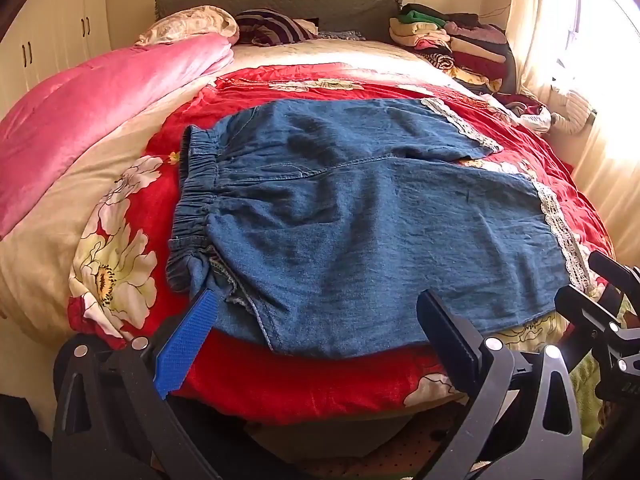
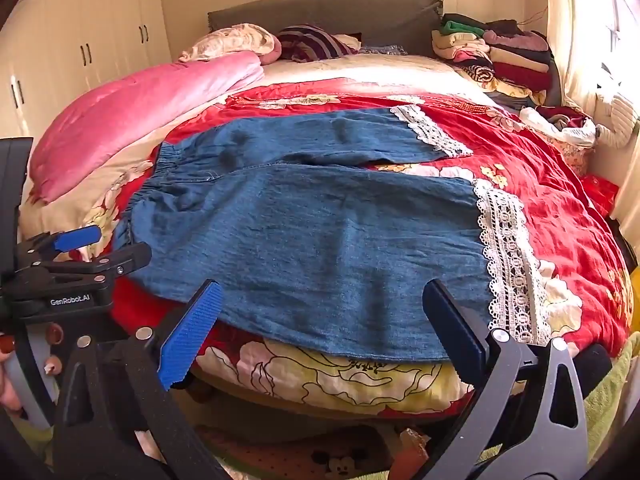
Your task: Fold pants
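Denim pants (image 1: 352, 216) flat on bed; L (image 1: 320, 316) & R (image 2: 320, 308) fingers apart, empty.

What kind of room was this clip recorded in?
A home bedroom, most likely. The blue pants lie spread on a bed with a red floral quilt and a grey headboard. Built-in wardrobe doors line one wall, and folded clothes are stacked by the curtained window.
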